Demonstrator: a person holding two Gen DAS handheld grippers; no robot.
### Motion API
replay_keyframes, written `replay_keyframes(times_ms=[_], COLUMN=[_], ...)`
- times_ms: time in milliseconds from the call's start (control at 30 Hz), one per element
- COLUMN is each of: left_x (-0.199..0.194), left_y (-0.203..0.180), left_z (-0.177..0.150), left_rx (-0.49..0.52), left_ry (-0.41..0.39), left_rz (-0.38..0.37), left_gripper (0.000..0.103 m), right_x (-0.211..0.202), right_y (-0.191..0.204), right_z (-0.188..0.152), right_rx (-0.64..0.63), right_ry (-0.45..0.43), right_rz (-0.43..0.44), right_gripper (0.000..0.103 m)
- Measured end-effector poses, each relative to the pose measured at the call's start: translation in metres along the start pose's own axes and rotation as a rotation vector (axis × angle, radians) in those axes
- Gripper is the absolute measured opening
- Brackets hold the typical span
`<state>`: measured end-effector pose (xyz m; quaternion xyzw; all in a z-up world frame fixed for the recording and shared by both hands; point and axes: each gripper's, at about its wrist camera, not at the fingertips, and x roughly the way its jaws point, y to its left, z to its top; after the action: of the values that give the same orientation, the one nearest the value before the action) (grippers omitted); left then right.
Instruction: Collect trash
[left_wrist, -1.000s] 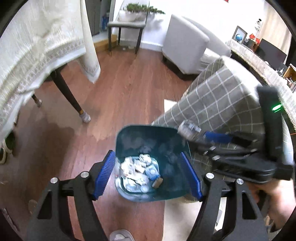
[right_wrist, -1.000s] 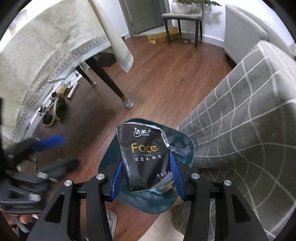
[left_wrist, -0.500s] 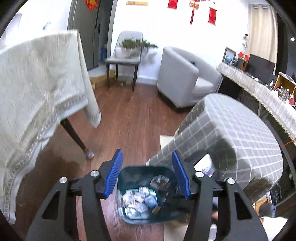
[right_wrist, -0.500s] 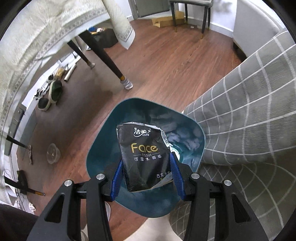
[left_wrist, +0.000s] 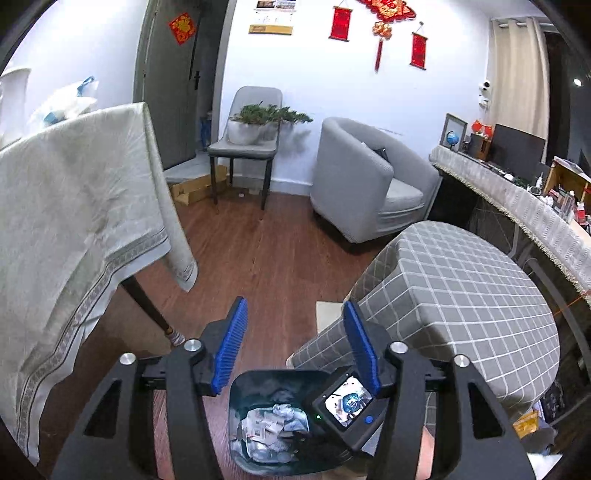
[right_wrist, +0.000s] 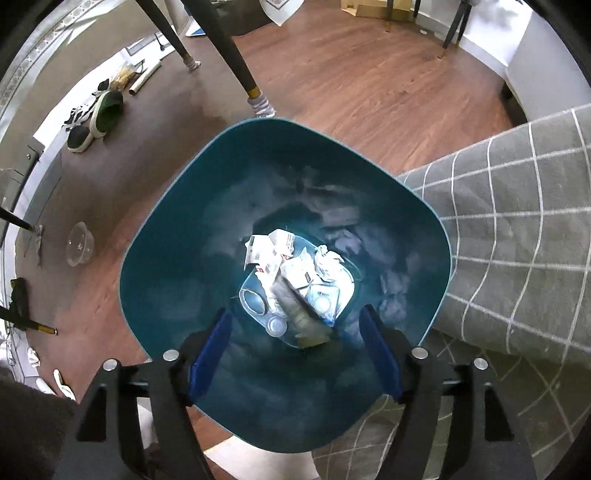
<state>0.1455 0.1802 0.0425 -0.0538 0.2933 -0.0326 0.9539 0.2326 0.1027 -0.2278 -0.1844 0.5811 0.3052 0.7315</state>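
Right gripper (right_wrist: 295, 354) is held over the bin (right_wrist: 155, 236), jaws apart and empty; trash (right_wrist: 295, 273) lies inside. Left gripper (left_wrist: 295, 350) is likewise spread, empty. Further litter must be sought.

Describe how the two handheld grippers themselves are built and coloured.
Left gripper and right gripper match: black angular plastic frames with triangular cut-outs, silver round bolt heads, and ribbed blue rubber finger pads. No cables or sleeves show.

Wood floor (right_wrist: 351, 85) carries the teal bin (right_wrist: 177, 258), shoes (right_wrist: 96, 118) and a clear bowl (right_wrist: 79, 249).
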Motion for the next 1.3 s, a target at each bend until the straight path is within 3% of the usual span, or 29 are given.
replay_keyframes(times_ms=[133, 300, 400, 567, 767, 1033, 1133, 1300], left_x=[-0.003, -0.018, -0.039, -0.063, -0.085, -0.093, -0.102, -0.117], left_y=[-0.008, -0.003, 0.000, -0.010, -0.027, -0.037, -0.050, -0.055], left_z=[0.012, 0.029, 0.033, 0.027, 0.010, -0.017, -0.031, -0.045], left_rx=[0.053, 0.011, -0.021, 0.005, 0.026, -0.010, 0.044, 0.006], left_ry=[-0.041, -0.108, -0.189, -0.241, -0.234, -0.150, -0.197, -0.229], left_rz=[0.029, 0.059, 0.039, 0.082, 0.115, 0.180, 0.251, 0.244], left_gripper=[0.070, 0.077, 0.093, 0.098, 0.100, 0.100, 0.100, 0.100], right_x=[-0.030, -0.094, -0.141, -0.215, -0.280, -0.342, -0.365, -0.394], right_y=[-0.003, -0.003, -0.009, -0.009, -0.020, -0.046, -0.054, -0.078], right_z=[0.006, 0.007, -0.001, -0.019, -0.046, -0.121, -0.156, -0.216], right_rx=[0.020, 0.014, 0.051, 0.051, 0.071, 0.140, 0.149, 0.231], right_ry=[-0.072, -0.213, -0.330, -0.513, -0.672, -0.775, -0.797, -0.843], right_rz=[0.022, 0.019, -0.009, -0.074, -0.160, -0.299, -0.361, -0.406], right_gripper=[0.073, 0.073, 0.076, 0.087, 0.094, 0.099, 0.099, 0.099])
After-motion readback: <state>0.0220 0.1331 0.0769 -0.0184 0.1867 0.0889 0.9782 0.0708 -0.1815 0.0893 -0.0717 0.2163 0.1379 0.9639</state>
